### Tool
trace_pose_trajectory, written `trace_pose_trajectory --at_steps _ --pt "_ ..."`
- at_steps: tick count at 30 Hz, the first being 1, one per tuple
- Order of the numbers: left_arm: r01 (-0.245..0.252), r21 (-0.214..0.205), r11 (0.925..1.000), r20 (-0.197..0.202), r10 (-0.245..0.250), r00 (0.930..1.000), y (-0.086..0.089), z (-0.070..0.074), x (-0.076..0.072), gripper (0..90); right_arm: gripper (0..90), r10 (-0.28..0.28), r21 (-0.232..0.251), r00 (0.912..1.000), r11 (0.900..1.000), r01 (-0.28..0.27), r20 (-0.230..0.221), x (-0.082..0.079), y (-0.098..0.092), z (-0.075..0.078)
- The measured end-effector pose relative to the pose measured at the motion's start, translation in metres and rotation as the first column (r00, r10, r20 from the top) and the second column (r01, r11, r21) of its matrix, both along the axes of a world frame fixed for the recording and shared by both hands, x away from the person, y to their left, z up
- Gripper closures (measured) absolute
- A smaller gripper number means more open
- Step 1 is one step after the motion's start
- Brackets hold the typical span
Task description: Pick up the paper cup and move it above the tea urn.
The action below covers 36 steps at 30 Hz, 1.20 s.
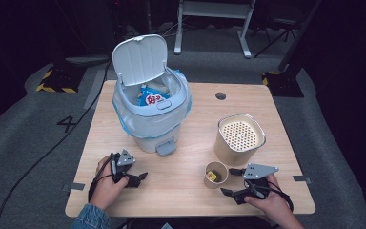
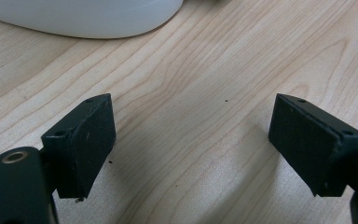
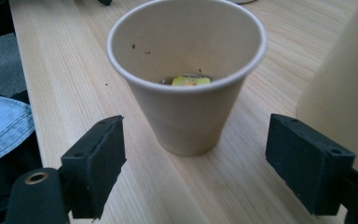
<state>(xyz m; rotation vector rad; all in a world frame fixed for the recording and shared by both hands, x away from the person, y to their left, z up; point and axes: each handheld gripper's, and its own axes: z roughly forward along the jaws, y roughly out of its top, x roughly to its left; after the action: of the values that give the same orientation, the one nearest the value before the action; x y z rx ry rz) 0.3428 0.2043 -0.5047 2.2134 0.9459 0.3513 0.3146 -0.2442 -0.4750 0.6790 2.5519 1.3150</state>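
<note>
Small tan paper cup (image 3: 186,79), standing upright on the wooden table, open top, a little yellow thing (image 3: 190,80) at the bottom, dark specks inside, near a bigger tan can

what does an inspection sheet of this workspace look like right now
surface: light wooden table, a few dark specks
job's things: paper cup upright with a yellow scrap inside; white pedal bin, lid up, blue liner, snack wrapper inside
clutter: tan canister with perforated top behind the cup
grippers: left gripper open over bare wood; right gripper open, cup ahead of the jaws, untouched
cables: black cable across the floor at left
surroundings: grey carpet, desk legs beyond, dark room
</note>
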Motion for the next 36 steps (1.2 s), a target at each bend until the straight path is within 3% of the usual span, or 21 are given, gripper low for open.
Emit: trace_pose_trajectory --at_steps 7,12,21,27,36 --pt "0.000 0.000 1.0000 0.000 0.000 1.0000 0.000 0.000 0.000 15.2 20.9 -0.024 0.028 0.9995 0.9993 0.024 0.019 0.005 0.016 -0.007" --pt "0.000 -0.001 1.0000 -0.001 0.000 1.0000 0.000 0.000 0.000 15.0 23.0 -0.016 0.014 0.9991 0.9998 0.015 0.038 0.007 0.025 -0.012" --pt "0.001 0.001 1.0000 0.000 -0.001 1.0000 0.000 0.000 0.001 14.7 28.1 -0.027 0.058 0.9971 0.9981 0.022 0.071 0.009 0.034 -0.017" --pt "0.000 0.001 1.0000 0.001 0.000 1.0000 0.000 0.000 0.001 14.6 29.7 -0.005 0.057 0.9976 0.9984 0.001 0.069 0.008 0.031 -0.014" --pt "0.000 0.002 1.0000 0.001 0.000 1.0000 0.000 0.000 0.001 14.5 31.1 0.042 0.086 0.9958 0.9951 -0.049 0.081 0.006 0.019 0.007"
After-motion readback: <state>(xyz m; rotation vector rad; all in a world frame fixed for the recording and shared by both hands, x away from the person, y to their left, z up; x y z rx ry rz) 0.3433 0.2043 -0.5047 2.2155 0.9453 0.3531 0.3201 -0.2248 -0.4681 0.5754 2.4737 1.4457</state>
